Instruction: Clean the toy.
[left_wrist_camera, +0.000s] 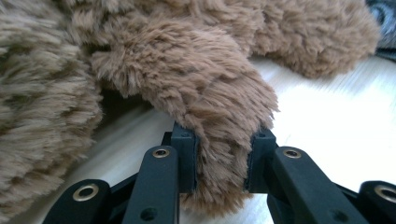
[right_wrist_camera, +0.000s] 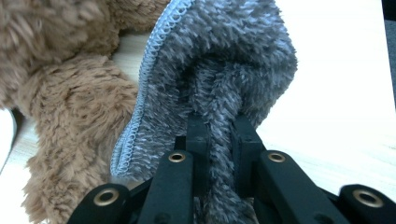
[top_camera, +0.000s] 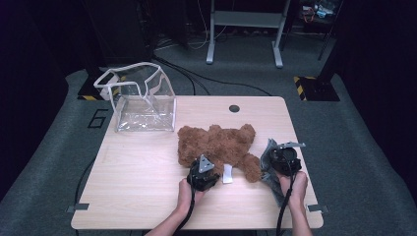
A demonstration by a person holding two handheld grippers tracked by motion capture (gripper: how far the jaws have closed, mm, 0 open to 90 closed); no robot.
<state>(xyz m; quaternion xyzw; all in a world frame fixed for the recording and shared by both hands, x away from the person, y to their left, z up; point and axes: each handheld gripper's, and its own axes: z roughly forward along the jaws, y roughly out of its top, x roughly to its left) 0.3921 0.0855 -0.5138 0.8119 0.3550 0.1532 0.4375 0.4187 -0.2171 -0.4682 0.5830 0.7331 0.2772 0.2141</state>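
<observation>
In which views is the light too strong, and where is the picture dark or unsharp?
Right gripper view: table washed out white behind the grey cloth. Left gripper view: bright glare on the table right of the teddy bear. High view: room dark around the table, picture soft.

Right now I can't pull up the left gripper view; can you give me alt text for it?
The left gripper has its two black fingers pressed on either side of a limb of the brown plush bear. The bear lies on the pale wooden table, with a bit of grey cloth at the top right corner.
</observation>
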